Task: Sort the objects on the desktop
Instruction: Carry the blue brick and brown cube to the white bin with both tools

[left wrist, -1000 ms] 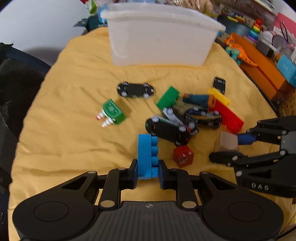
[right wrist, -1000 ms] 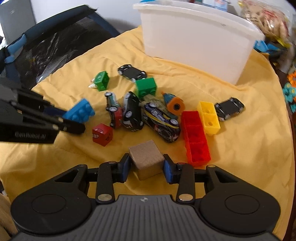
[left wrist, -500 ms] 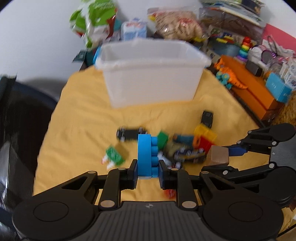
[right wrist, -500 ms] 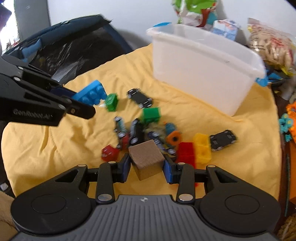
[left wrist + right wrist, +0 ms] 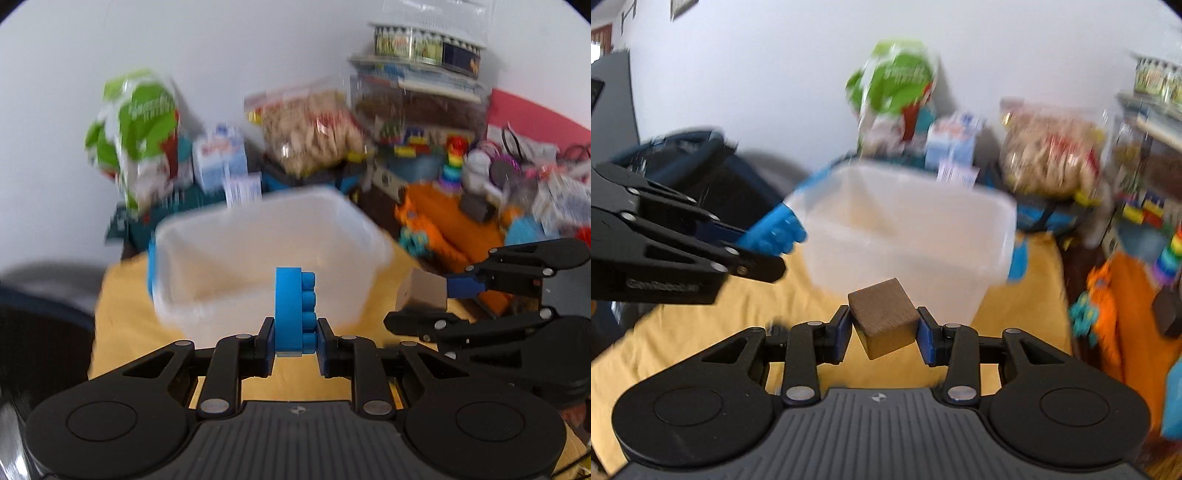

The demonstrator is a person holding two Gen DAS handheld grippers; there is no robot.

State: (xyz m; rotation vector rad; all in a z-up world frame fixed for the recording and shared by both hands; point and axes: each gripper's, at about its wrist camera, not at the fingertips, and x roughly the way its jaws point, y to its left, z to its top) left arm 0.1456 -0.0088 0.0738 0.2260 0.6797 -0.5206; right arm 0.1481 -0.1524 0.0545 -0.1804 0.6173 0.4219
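Note:
My left gripper (image 5: pixel 295 341) is shut on a blue studded brick (image 5: pixel 294 310), held upright in the air in front of the white plastic bin (image 5: pixel 266 254). My right gripper (image 5: pixel 883 334) is shut on a brown wooden cube (image 5: pixel 884 317), also held up just short of the bin (image 5: pixel 908 236). Each gripper shows in the other view: the right one with the cube (image 5: pixel 424 291) at right, the left one with the blue brick (image 5: pixel 772 232) at left. The bin looks empty inside. The other toys on the cloth are out of view.
The yellow cloth (image 5: pixel 125 314) covers the table under both grippers. Behind the bin stand a green snack bag (image 5: pixel 136 129), a clear bag of biscuits (image 5: pixel 314 136) and a blue-white carton (image 5: pixel 218 155). Orange boxes and cluttered toys (image 5: pixel 461 221) fill the right side.
Both grippers have risen from the toy pile and moved forward toward the bin, each keeping its block. The pile has dropped out of view and the bin's inside now shows.

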